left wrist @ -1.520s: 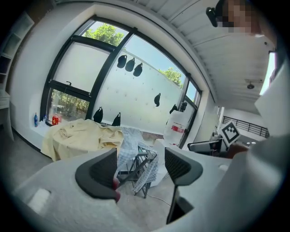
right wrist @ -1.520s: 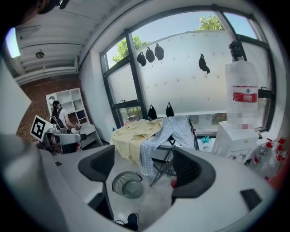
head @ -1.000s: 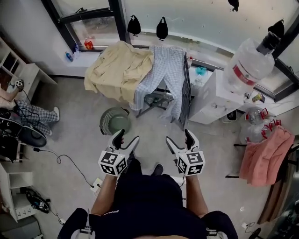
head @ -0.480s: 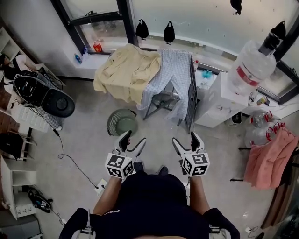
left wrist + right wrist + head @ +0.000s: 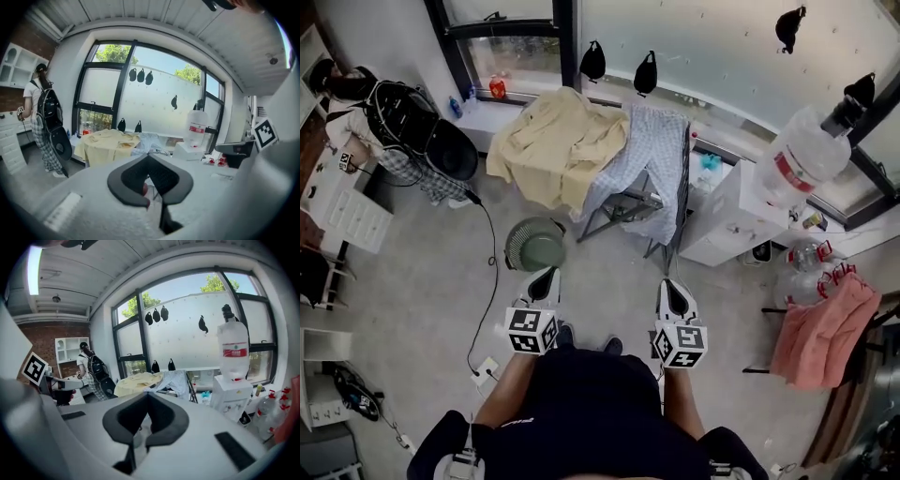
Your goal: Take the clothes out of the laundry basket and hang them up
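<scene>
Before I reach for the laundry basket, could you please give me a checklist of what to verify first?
1. Tools open to grab: not ok; left tool and right tool have just closed, nothing between their jaws.
2. Basket ahead: ok; it stands just beyond the left tool.
3. Clothes in basket: cannot tell.
4. Free room on rack: cannot tell; yellow shirt and blue garment drape it.
5. Bystander clear: ok; person stands well away from the basket.
</scene>
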Available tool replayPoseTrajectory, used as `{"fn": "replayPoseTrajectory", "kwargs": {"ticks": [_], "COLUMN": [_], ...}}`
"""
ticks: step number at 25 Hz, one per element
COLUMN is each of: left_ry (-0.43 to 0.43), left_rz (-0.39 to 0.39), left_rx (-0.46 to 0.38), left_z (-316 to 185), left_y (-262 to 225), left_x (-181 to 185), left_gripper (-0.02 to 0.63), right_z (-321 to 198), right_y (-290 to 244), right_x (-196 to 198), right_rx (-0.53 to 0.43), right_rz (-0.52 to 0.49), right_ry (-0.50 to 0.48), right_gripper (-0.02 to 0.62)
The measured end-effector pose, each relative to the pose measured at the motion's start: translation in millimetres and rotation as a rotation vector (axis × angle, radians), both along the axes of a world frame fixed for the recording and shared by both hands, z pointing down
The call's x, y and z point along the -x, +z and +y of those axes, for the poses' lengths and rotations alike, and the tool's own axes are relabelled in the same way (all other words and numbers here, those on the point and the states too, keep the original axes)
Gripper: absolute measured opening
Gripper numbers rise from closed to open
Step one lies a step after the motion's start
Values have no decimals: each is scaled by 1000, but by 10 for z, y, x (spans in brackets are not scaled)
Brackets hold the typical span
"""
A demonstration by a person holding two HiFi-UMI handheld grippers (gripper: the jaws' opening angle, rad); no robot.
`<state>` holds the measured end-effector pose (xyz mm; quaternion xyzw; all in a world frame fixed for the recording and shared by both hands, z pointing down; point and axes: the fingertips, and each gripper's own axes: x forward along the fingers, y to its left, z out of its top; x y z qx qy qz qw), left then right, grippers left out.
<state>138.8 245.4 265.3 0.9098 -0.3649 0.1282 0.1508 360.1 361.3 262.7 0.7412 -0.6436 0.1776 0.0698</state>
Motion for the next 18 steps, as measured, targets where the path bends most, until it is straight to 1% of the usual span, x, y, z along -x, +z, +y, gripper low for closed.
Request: {"fn": "replayPoseTrajectory", "kwargs": {"ticks": [2, 5, 8, 12, 18], "left_ry": [7, 33, 46, 54, 83], "left_rz": [28, 34, 45, 76, 102], "left_rx": [13, -2, -1, -9, -9], "left_z": [10, 21, 19, 35, 73], "left_y": [-2, -31, -49, -83, -109], "left_x": [9, -14, -33, -55, -68], "left_gripper": [23, 23, 23, 23, 23], "right_z": [33, 51, 45, 34, 84], "right_y": [22, 52, 45, 80, 73], "right_x": [33, 71, 60, 50, 47], "right_rx": [12, 28, 34, 72, 73], "right_rz": [-6, 5, 12, 60, 72], "right_ry": [-5, -17, -9, -15, -7], "right_gripper": [0, 0, 0, 0, 0]}}
